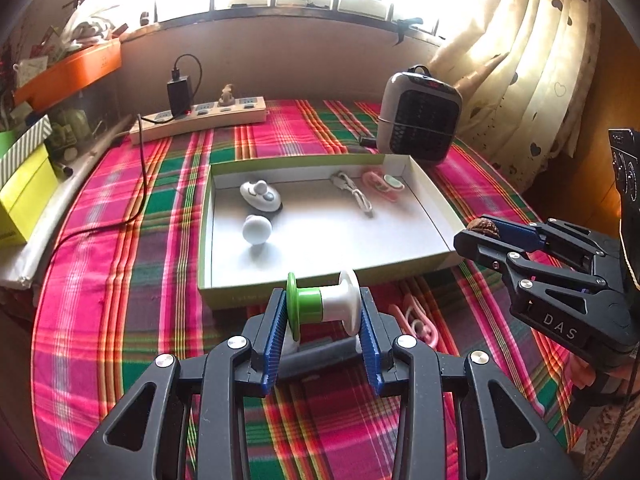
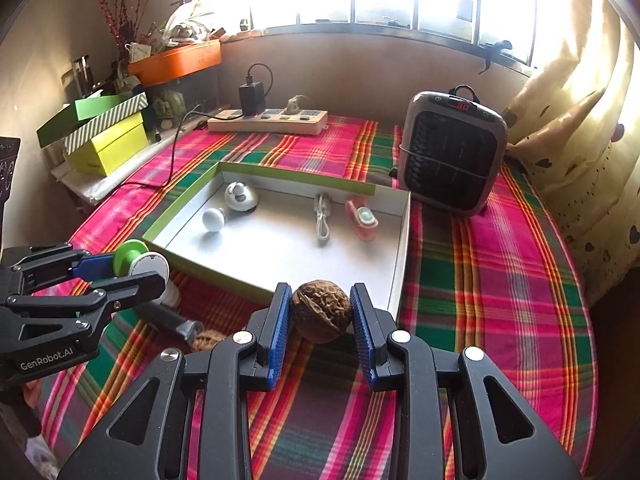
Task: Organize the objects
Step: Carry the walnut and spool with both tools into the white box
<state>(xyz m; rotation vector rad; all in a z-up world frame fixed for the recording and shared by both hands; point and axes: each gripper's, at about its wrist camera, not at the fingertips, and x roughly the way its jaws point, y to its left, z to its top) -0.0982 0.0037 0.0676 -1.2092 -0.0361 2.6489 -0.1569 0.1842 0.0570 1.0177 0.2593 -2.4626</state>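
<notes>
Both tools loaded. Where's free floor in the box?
Free: the box floor's near half, from the white ball across to the right wall, in front of the cable and pink clip. Crowded: the far wall, with the white gadget.

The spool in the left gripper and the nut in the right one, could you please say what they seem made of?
The spool looks like smooth, slightly glossy plastic, half green and half white, with even colour. The nut looks like a natural walnut shell: brown, matt and deeply wrinkled.

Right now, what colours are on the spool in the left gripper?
The spool is half green, half white, clearest in the left wrist view, clamped in the left gripper.
</notes>
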